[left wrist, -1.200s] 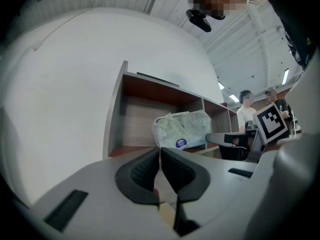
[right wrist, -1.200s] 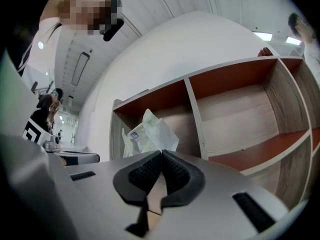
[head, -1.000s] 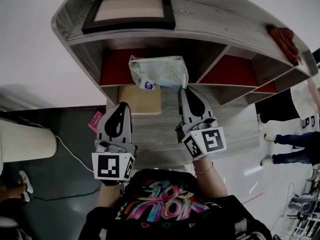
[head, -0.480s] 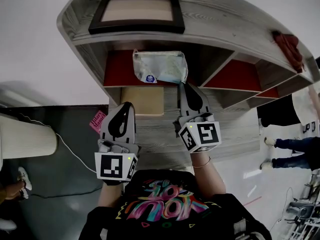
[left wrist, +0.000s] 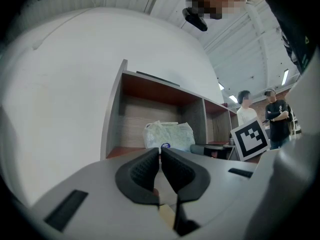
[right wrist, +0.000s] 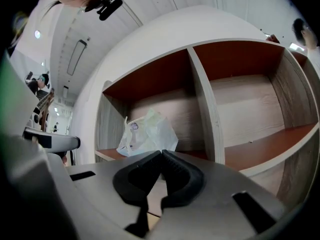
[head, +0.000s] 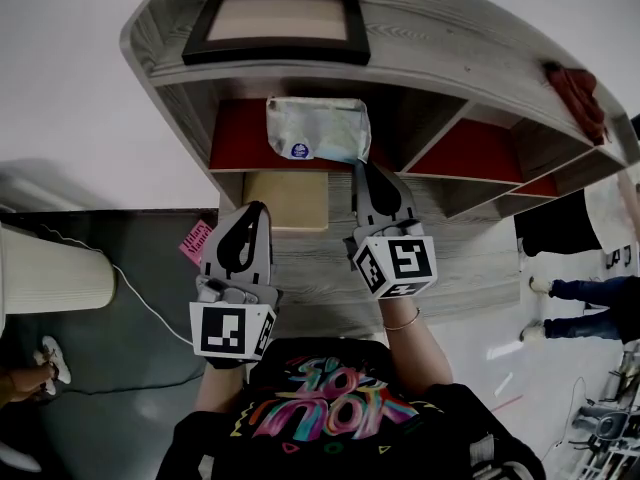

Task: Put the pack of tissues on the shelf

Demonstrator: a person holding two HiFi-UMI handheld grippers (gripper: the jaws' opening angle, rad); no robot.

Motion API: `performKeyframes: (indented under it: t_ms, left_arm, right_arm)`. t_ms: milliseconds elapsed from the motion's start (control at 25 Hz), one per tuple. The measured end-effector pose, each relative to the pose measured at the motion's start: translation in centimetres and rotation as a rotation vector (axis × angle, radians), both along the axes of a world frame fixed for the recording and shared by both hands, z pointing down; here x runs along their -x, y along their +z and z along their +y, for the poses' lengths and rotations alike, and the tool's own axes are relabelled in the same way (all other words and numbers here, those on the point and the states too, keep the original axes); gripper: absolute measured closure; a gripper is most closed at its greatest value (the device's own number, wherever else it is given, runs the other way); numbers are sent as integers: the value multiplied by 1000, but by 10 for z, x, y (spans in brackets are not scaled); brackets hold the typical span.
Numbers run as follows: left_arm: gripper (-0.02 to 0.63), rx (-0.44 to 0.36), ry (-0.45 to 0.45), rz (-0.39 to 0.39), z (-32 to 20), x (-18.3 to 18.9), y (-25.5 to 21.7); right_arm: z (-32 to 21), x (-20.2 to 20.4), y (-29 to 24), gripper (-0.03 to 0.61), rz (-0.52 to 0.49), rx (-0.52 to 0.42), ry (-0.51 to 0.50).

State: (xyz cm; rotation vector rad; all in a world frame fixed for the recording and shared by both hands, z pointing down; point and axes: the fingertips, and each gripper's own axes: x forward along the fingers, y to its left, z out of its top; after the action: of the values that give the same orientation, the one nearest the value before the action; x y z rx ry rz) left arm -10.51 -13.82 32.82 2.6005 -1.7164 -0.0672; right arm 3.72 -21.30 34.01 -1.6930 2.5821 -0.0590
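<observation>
Head view: crinkled pale-green-and-white plastic pack of tissues [head: 318, 130] lies in the leftmost bay of the grey wood-grain shelf unit [head: 450, 48] with red back panels, close to the front edge. Tip of the right gripper [head: 363, 168] is just below the pack's right corner; can't tell if they touch. The left gripper [head: 255, 211] is lower and further left, well apart from the pack. Pack's long axis runs left-right along the shelf front, with the round blue label [head: 298, 150] at its near left corner. Dark-framed picture [head: 277, 24] on the shelf top, red cloth [head: 573, 86] at its right end, tan box [head: 288, 200] below the pack's bay. Dark grey floor [head: 130, 368] with a pink note [head: 196, 240]; a person's legs [head: 585, 288] at far right. Left gripper view: jaws closed, nothing between them. Pack is beyond the tips, apart, label facing the camera; two people [left wrist: 277, 116] stand at right. Right gripper view: jaws together, empty. Pack sits behind the tips and slightly left, apart, left of the vertical divider [right wrist: 210, 109].
</observation>
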Motion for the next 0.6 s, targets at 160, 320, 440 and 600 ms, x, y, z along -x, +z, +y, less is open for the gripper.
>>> performKeyframes:
  t_ms: [160, 320, 440, 600]
  left_arm:
    - [581, -4, 3, -4, 2, -1, -2]
    - [581, -7, 5, -5, 3, -1, -2]
    - [581, -8, 2, -5, 5, -2, -3]
    - [581, -9, 1, -6, 7, -2, -3]
  right_arm:
    - [-2, 1, 0, 561, 11, 4, 2]
    - [-4, 3, 2, 561, 15, 14, -2]
    - [-5, 5, 2, 561, 20, 24, -10]
    - [-5, 5, 2, 553, 15, 35, -15]
